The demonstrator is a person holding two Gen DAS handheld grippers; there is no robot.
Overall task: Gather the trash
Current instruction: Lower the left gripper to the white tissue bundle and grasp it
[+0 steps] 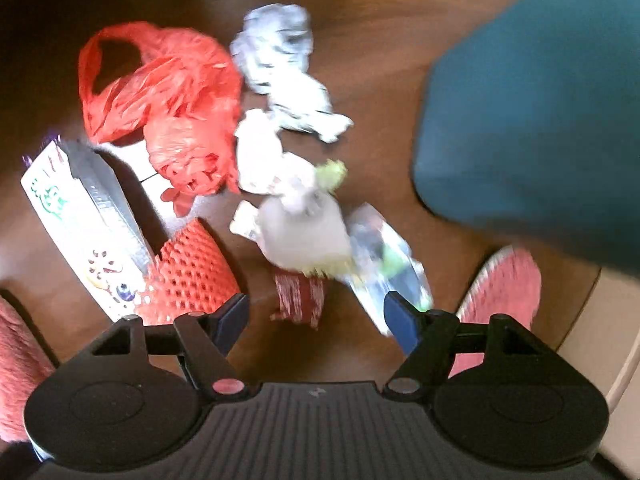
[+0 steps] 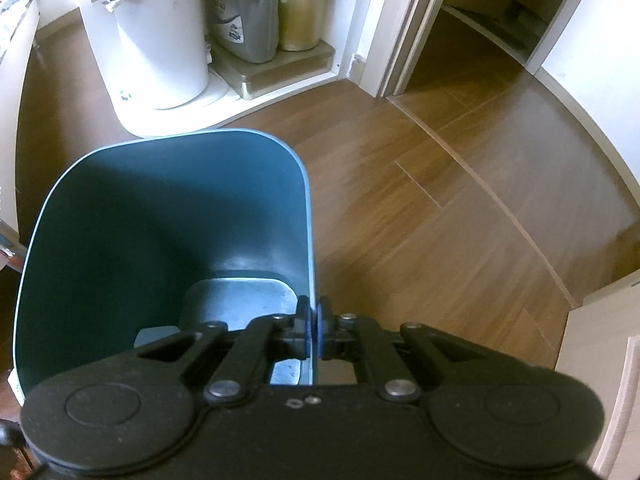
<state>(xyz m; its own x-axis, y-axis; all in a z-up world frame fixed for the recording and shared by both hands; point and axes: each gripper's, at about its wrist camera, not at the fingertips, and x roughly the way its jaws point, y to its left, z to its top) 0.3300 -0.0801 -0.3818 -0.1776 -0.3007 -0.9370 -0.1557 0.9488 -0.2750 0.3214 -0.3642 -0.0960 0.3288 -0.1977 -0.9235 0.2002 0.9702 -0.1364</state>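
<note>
In the left wrist view a heap of trash lies on the brown wood floor: a red plastic bag (image 1: 160, 96), crumpled white paper (image 1: 280, 64), a white carton (image 1: 80, 224), red foam netting (image 1: 192, 272), a pale wad (image 1: 304, 232), a shiny wrapper (image 1: 384, 264) and a small red wrapper (image 1: 300, 296). My left gripper (image 1: 316, 316) is open and empty just above the small red wrapper. The teal bin (image 1: 532, 112) stands at the right. In the right wrist view my right gripper (image 2: 314, 326) is shut on the teal bin's rim (image 2: 310, 240); the bin looks empty inside.
Pink slippers show at the left (image 1: 20, 364) and right (image 1: 504, 288) of the left wrist view. The right wrist view shows a white pail (image 2: 160, 40), a grey jug (image 2: 248, 12) and a gold bottle (image 2: 304, 4) by the wall, and an open doorway (image 2: 480, 32).
</note>
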